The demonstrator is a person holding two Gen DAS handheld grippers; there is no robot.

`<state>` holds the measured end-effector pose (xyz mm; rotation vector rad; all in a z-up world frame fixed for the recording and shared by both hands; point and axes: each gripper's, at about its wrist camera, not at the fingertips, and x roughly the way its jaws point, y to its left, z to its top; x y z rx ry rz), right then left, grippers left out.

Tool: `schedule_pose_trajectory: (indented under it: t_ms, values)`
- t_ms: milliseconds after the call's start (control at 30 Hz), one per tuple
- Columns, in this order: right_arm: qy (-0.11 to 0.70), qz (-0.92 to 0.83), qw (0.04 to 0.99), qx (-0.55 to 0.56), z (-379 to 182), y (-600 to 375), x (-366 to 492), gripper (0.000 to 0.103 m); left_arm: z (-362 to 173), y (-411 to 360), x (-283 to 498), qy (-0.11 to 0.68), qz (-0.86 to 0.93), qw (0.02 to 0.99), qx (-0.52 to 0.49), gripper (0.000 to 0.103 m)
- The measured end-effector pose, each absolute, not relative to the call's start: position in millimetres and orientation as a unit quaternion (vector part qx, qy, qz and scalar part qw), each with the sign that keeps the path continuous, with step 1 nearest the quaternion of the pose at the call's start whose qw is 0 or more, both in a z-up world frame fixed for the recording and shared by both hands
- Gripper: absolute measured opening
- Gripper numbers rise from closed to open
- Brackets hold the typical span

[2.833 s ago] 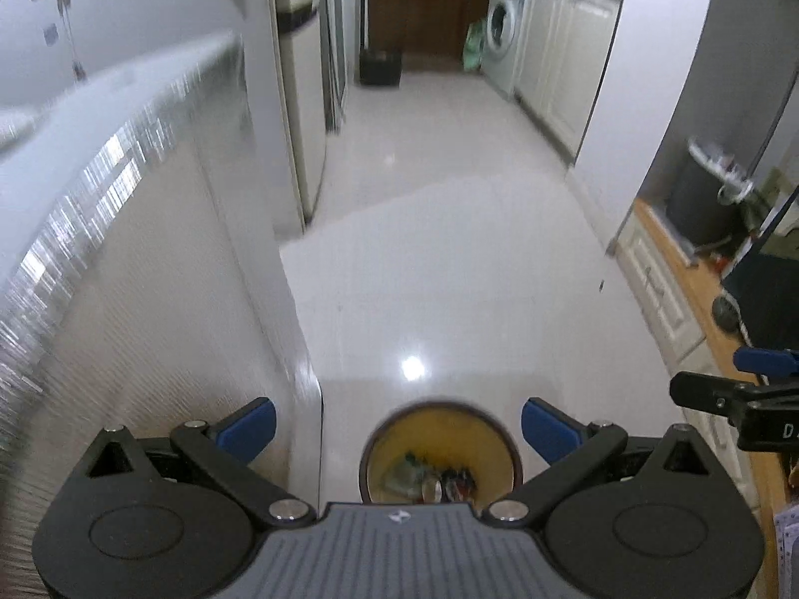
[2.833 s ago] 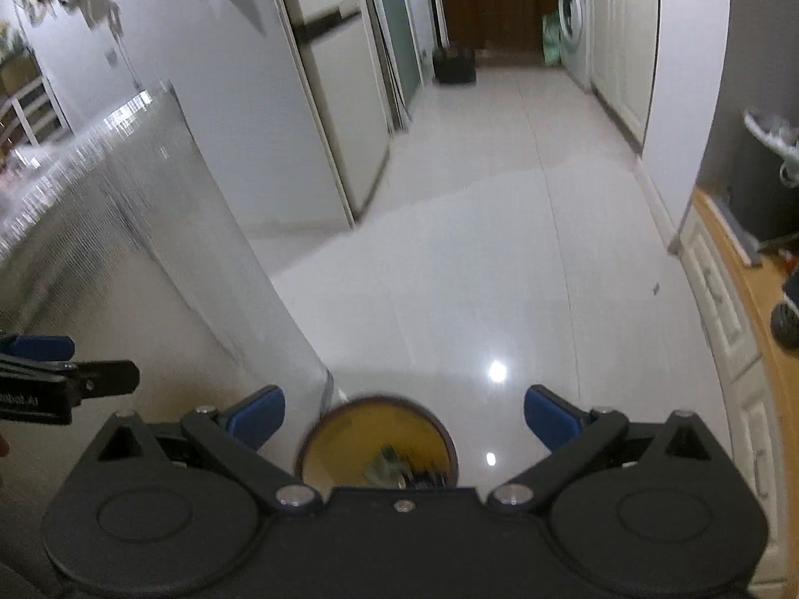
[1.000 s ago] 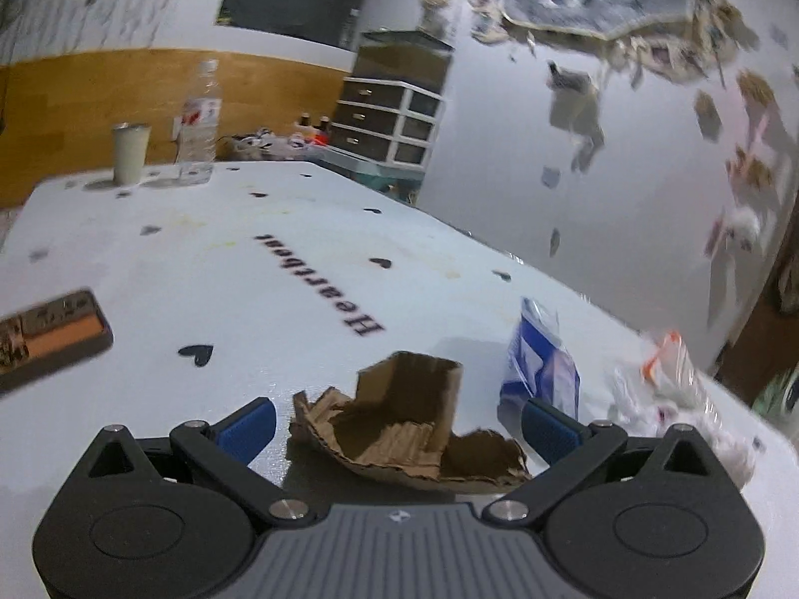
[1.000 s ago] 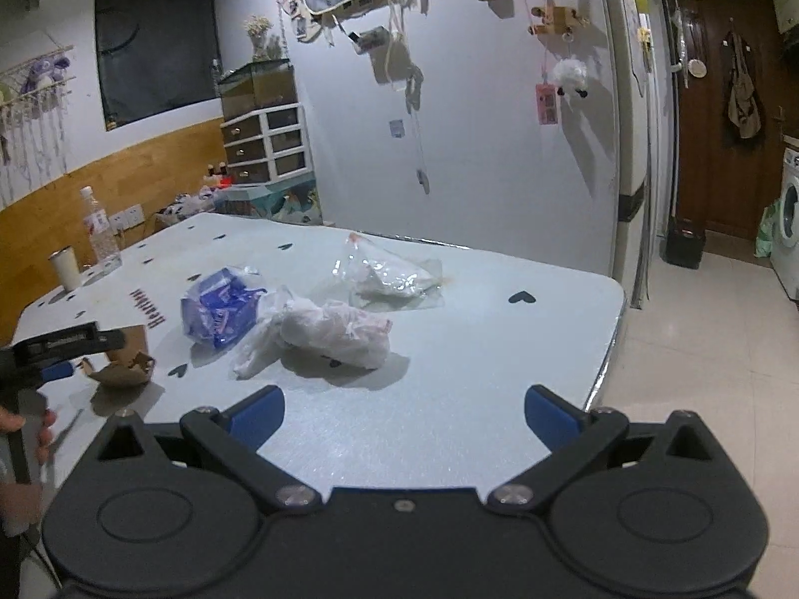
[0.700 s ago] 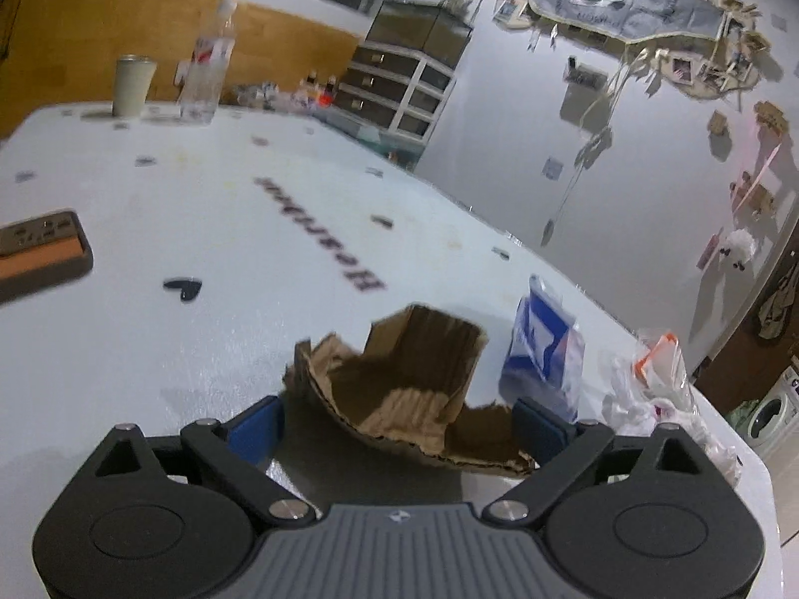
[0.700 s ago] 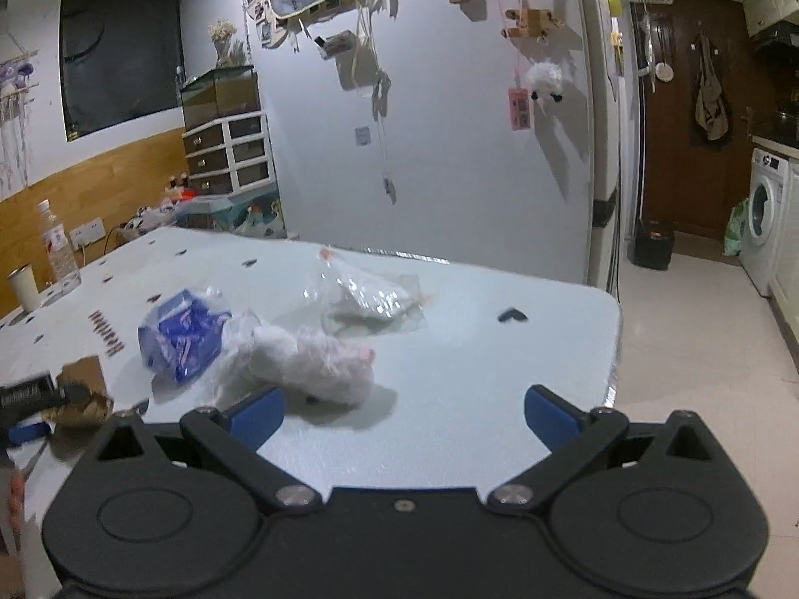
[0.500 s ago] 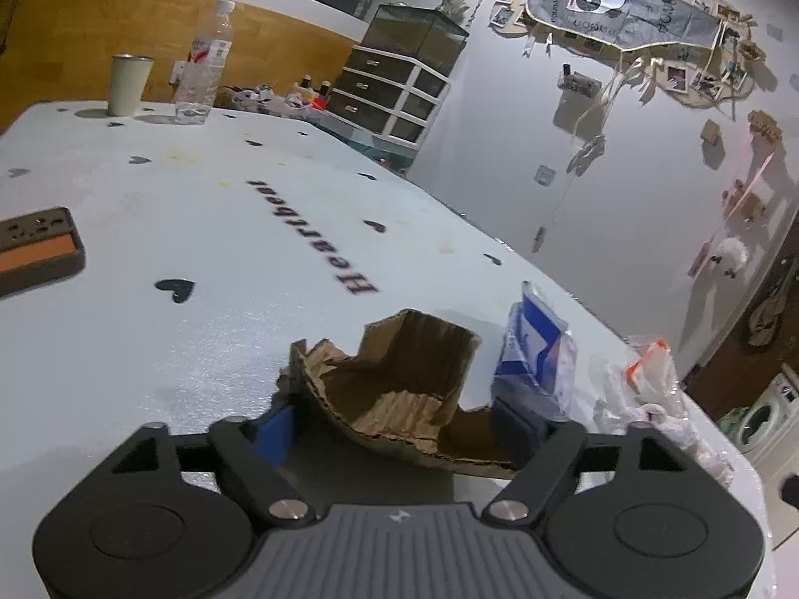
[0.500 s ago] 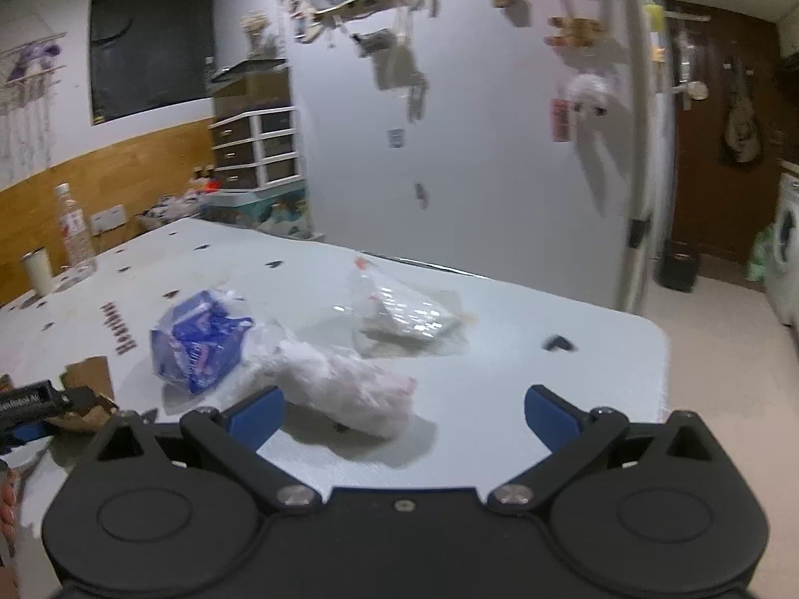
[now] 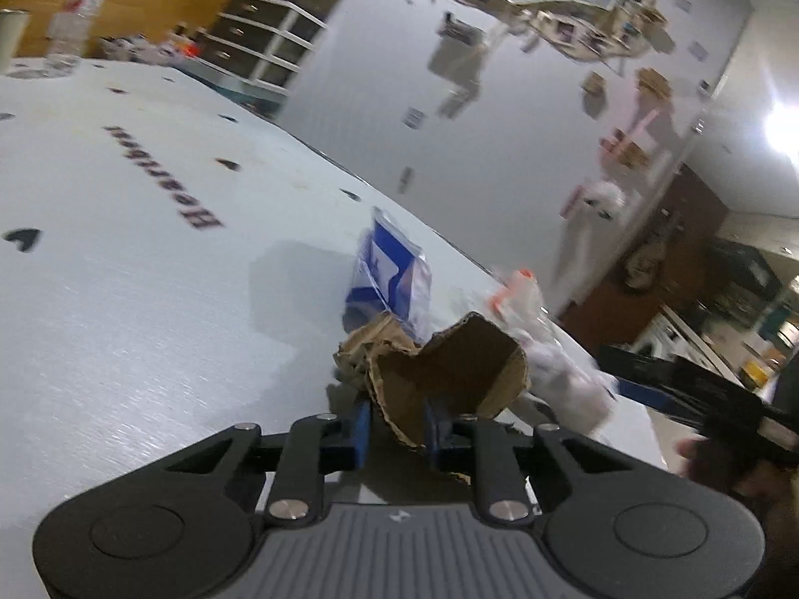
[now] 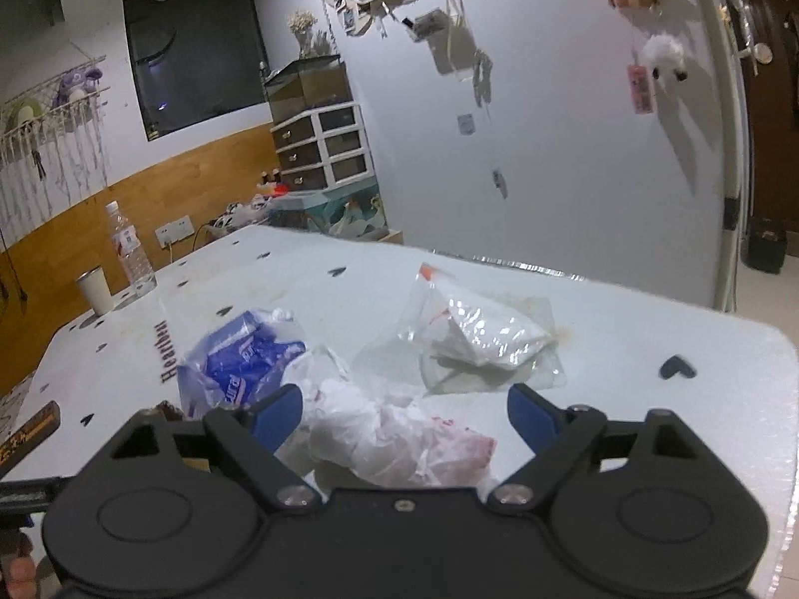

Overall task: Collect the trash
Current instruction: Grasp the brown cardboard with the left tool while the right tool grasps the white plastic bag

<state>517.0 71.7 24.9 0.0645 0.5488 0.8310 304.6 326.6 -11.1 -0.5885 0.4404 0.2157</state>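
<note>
Between the blue pads of the left gripper (image 9: 395,429) a torn scrap of cardboard (image 9: 439,379) is pinched and crumpled upward, the jaws clamped tight on its lower edge, likely so that it can be lifted clear of the white table (image 9: 125,299) and carried to a bin. Just beyond it lies a blue-and-white wrapper (image 9: 387,274), and further off to the right a clear bag with an orange tab (image 9: 519,289). The right gripper (image 10: 404,414) has its jaws closing, yet the pads stand well apart and press on nothing; a crumpled white plastic bag (image 10: 394,439) lies between them, seemingly its next pick. Beyond that bag, to the left, is the blue wrapper, and ahead to the right the clear bag. Furthest off stand a cup (image 10: 95,292) and a water bottle (image 10: 130,249) by the wall. The left view alone shows the grip on the cardboard, which the right view largely hides behind the right gripper's own body; the right view alone shows the white bag sitting between open jaws.
</note>
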Motion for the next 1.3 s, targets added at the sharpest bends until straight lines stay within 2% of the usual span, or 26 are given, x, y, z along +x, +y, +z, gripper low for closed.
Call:
schedule_pose_trajectory:
  t_ms: [167,233,467,533,567,600,667,800,867,933,967,1033,1133,1300]
  values:
    - [0.297,0.43,0.852,0.041,14,76,518,0.081,-12,321,308,0.217,0.087,0.93,-0.284,0.022]
    - [0.303,0.451,0.839,0.03,14,77,509,0.072,-13,322,307,0.213,0.093,0.929,-0.287,0.022]
    - [0.308,0.507,0.805,-0.017,23,81,465,0.071,-11,326,299,0.196,0.114,0.928,-0.295,0.022]
    - [0.3,0.493,0.817,-0.02,26,83,460,0.081,-11,326,298,0.192,0.116,0.928,-0.297,0.026]
    - [0.293,0.483,0.825,-0.024,27,85,459,0.083,-11,326,297,0.189,0.117,0.928,-0.3,0.029]
    - [0.286,0.477,0.83,-0.028,29,87,460,0.083,-10,326,296,0.186,0.117,0.928,-0.301,0.032]
    - [0.28,0.47,0.836,-0.032,31,91,463,0.083,-10,326,295,0.182,0.114,0.928,-0.306,0.044]
    - [0.288,0.458,0.84,-0.042,28,102,476,0.082,-11,324,297,0.184,0.106,0.926,-0.311,0.053]
    - [0.302,0.455,0.836,-0.041,24,107,480,0.075,-11,324,299,0.19,0.108,0.926,-0.309,0.064]
    - [0.32,0.463,0.826,-0.044,19,111,480,0.059,-11,323,299,0.19,0.106,0.924,-0.313,0.07]
    - [0.322,0.466,0.823,-0.049,17,112,477,0.057,-12,323,299,0.189,0.102,0.923,-0.318,0.076]
    - [0.321,0.464,0.823,-0.06,14,114,468,0.037,-12,323,299,0.186,0.089,0.922,-0.328,0.082]
    - [0.316,0.459,0.828,-0.054,12,109,458,0.029,-12,318,301,0.191,0.077,0.923,-0.326,0.087]
    - [0.3,0.473,0.826,-0.06,11,104,437,0.024,-13,311,305,0.201,0.072,0.924,-0.316,0.088]
